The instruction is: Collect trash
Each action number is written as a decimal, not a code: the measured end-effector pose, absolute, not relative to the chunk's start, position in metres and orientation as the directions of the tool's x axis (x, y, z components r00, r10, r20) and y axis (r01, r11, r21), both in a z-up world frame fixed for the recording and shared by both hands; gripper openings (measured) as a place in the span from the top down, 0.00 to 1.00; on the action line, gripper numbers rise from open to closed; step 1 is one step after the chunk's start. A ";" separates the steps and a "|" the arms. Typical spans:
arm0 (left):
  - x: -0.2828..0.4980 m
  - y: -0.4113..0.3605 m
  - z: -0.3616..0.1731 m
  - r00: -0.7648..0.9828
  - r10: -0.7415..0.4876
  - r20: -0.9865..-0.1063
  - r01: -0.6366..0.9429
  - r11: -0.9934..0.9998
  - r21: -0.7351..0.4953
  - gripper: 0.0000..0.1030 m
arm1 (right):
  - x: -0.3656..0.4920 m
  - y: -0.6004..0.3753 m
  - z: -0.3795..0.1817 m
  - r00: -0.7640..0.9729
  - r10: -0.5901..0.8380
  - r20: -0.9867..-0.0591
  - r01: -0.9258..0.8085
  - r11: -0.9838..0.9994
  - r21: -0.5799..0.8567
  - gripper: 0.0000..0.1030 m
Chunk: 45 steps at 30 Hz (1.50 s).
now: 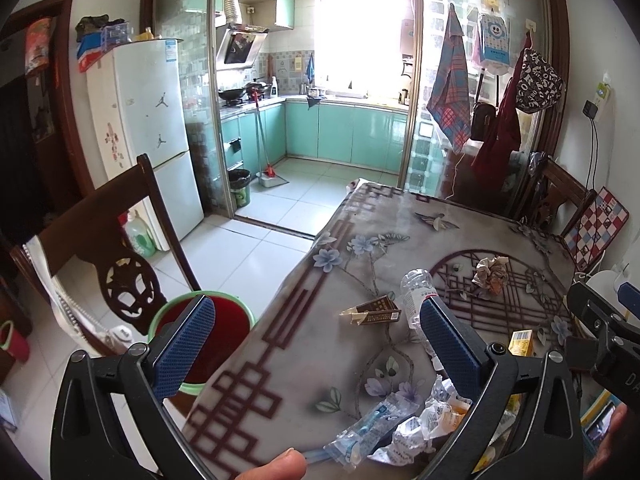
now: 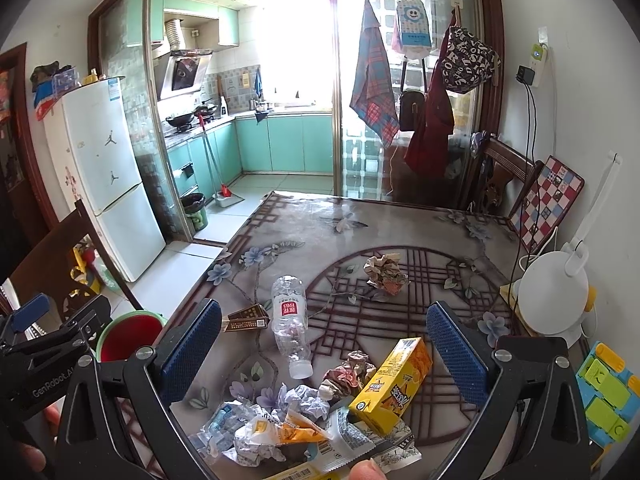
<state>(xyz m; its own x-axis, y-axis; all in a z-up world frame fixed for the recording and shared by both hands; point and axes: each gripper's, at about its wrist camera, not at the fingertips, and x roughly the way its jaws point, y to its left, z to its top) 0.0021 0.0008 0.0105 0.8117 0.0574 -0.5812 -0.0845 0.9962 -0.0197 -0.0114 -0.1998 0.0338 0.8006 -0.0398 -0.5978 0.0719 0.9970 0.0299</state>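
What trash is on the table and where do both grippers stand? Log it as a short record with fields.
surface: floral-patterned table
bottle: crushed clear plastic bottle, lying on its side
box: yellow cardboard drink box, near edge
paper: crumpled paper ball, centre
wrappers: pile of clear plastic wrappers, near edge
bin: green-rimmed red bucket, on floor left of table
left gripper: open, empty
right gripper: open, empty

Your table [image 2: 400, 216] wears a glossy, smooth printed cover. On it you see a clear crinkled plastic bottle [image 2: 289, 320], a glossy yellow cardboard carton [image 2: 394, 384], matt crumpled paper [image 2: 386, 272] and shiny plastic wrappers [image 2: 260, 428]. Your gripper fingers [image 2: 191, 350] carry rough, dimpled blue pads on matt black plastic. The left chair [image 1: 104, 232] is dark polished wood.
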 end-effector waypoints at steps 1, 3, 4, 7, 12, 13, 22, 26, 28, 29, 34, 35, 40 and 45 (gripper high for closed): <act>0.003 0.000 0.012 0.811 0.057 -0.582 -0.085 0.996 -0.020 0.00 | -0.011 -0.200 0.034 0.801 -0.040 -0.598 0.072 0.997 0.030 0.00; 0.002 0.000 0.012 0.810 0.060 -0.583 -0.087 0.996 -0.019 0.00 | -0.011 -0.200 0.034 0.801 -0.038 -0.598 0.071 0.997 0.031 0.00; 0.002 0.001 0.012 0.810 0.061 -0.583 -0.088 0.996 -0.018 0.00 | -0.010 -0.199 0.034 0.801 -0.037 -0.598 0.069 0.997 0.031 0.00; 0.001 0.001 0.012 0.808 0.064 -0.586 -0.088 0.996 -0.013 0.00 | -0.009 -0.198 0.035 0.801 -0.034 -0.598 0.066 0.997 0.032 0.00; 0.000 0.003 0.012 0.810 0.075 -0.582 -0.094 0.996 -0.003 0.00 | -0.009 -0.197 0.035 0.801 -0.032 -0.598 0.063 0.998 0.030 0.00; 0.000 0.003 0.012 0.809 0.075 -0.583 -0.094 0.996 -0.002 0.00 | -0.009 -0.196 0.034 0.801 -0.031 -0.598 0.062 0.998 0.030 0.00; 0.001 0.003 0.012 0.807 0.077 -0.586 -0.094 0.996 0.001 0.00 | -0.012 -0.194 0.031 0.799 -0.034 -0.600 0.065 0.997 0.030 0.00; 0.001 0.004 0.013 0.807 0.080 -0.586 -0.095 0.995 0.005 0.00 | -0.012 -0.193 0.030 0.799 -0.034 -0.600 0.065 0.997 0.029 0.00; 0.001 0.004 0.012 0.805 0.080 -0.587 -0.096 0.995 0.004 0.00 | -0.012 -0.194 0.031 0.799 -0.035 -0.600 0.065 0.997 0.029 0.00; 0.001 0.005 0.012 0.805 0.080 -0.588 -0.096 0.995 0.004 0.00 | -0.012 -0.193 0.031 0.798 -0.035 -0.601 0.066 0.997 0.029 0.00; 0.001 0.005 0.011 0.803 0.083 -0.590 -0.099 0.995 0.005 0.00 | -0.011 -0.193 0.028 0.795 -0.035 -0.606 0.065 0.998 0.027 0.00; 0.001 0.006 0.011 0.803 0.083 -0.590 -0.099 0.995 0.005 0.00 | -0.011 -0.193 0.028 0.794 -0.035 -0.607 0.065 0.998 0.027 0.00; 0.002 0.006 0.009 0.799 0.085 -0.595 -0.099 0.995 0.008 0.00 | -0.012 -0.195 0.024 0.792 -0.034 -0.610 0.065 0.997 0.028 0.00; 0.003 0.009 0.008 0.800 0.061 -0.596 -0.086 0.996 -0.014 0.00 | -0.012 -0.208 0.019 0.794 -0.001 -0.609 0.062 0.995 0.079 0.00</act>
